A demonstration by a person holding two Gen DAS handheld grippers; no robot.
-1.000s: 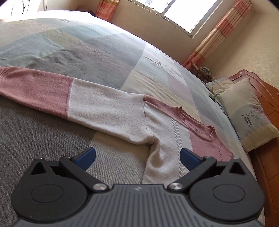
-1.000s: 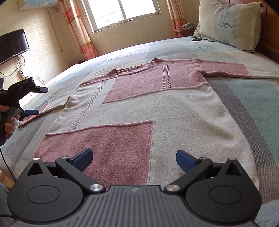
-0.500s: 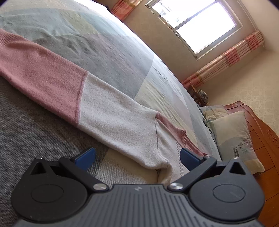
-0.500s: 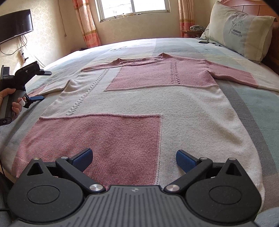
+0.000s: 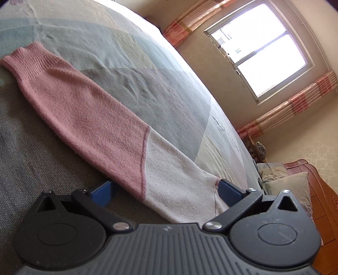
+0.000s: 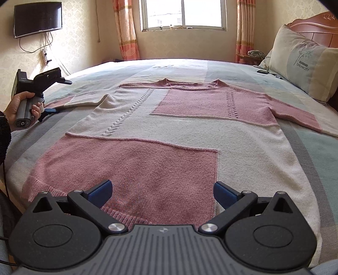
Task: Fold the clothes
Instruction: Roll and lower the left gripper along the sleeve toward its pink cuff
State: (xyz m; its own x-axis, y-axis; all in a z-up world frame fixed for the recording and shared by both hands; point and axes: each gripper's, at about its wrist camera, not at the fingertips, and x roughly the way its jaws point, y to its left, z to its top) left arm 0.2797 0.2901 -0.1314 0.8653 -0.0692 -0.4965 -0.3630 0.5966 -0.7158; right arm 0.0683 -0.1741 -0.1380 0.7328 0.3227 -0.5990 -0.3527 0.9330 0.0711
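At the near edge of the bed point(image 6: 312, 152), the right gripper point(image 6: 162, 192) hovers over the ribbed hem of the pink-and-cream colour-block knitted sweater point(image 6: 173, 135), its blue-padded jaws spread wide with nothing between them. The sweater lies flat and face up on the patchwork bedspread, hem at the near edge, neckline toward the far edge, both sleeves stretched out sideways. At the bed's left edge, the left gripper point(image 5: 164, 191), held in the person's hand point(image 6: 23, 105), sits low over the left sleeve point(image 5: 95, 127), jaws equally wide and straddling the cream upper part near the armpit, closed on nothing.

Risks, as I judge them: the knit is soft and stretchy, so a pinch that catches only the top layer would lift one ply and leave the sleeve twisted. A bite that goes too deep could gather the bedspread with it and drag wrinkles under the garment. Pulling the sleeve across quickly could shift the body off square.

Count: one sweater, two sleeves, two grippers, one printed grey-green pillow point(image 6: 302, 65) against the wooden headboard point(image 6: 316, 25) at the far right corner, one wall-mounted television point(image 6: 38, 19), one window point(image 6: 182, 13).
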